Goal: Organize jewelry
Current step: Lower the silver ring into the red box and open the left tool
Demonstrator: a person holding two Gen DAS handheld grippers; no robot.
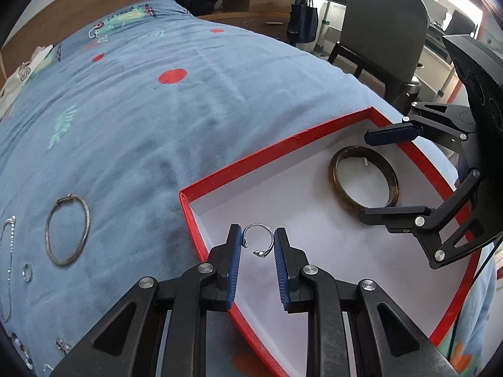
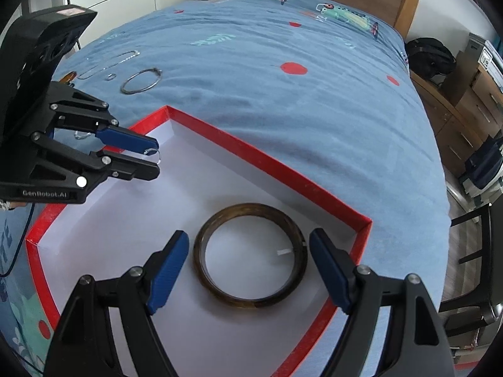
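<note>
Jewelry is split between two places: a dark brown bangle (image 2: 250,256) lies flat on the white floor of the red-rimmed box (image 2: 261,157), toward its right corner, while a small open silver ring (image 1: 258,239) hangs over the box's near-left part, pinched between the blue pads of the left hand-held gripper (image 1: 257,251). That gripper's jaws stand narrow, just the ring's width apart, each pad touching one side of the band; the ring is carried above the box floor, probably so it can be let down well apart from the bangle and the pieces do not tangle. The right hand-held gripper (image 2: 248,267) is spread wide, its fingers flanking the bangle on either side with a clear gap to each pad, so it holds nothing; I judge the bangle to be already set down, lying free. The box sits on the blue patterned bed cover (image 1: 188,110), likely serving as the collecting tray. Left of the box on the cover lie the pieces not yet sorted: a thin wire bracelet (image 1: 67,231), a small ring (image 1: 27,272), a fine chain (image 1: 8,264) and some smaller bits near the cover's edge.
</note>
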